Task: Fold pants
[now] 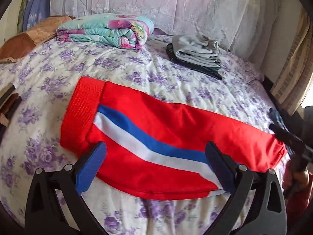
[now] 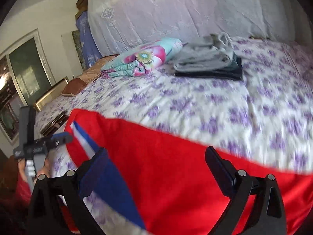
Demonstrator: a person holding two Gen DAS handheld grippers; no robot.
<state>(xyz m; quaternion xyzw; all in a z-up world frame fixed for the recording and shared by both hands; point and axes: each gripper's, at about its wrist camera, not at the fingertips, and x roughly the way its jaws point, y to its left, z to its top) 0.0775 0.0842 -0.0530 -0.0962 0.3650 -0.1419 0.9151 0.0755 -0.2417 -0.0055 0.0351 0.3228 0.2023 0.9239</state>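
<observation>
Because the red pants (image 1: 156, 129) look light, limp and slick, grip hemmed edges; left gripper (image 1: 156, 162) and right gripper (image 2: 156, 166) gape wide, holding nothing.

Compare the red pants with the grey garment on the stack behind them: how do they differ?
The red pants are bright, with a blue and white side stripe; the grey garment is plain. The red pants lie directly on the bedspread, near the cameras; the grey garment tops dark clothes farther back. Both look folded.
</observation>
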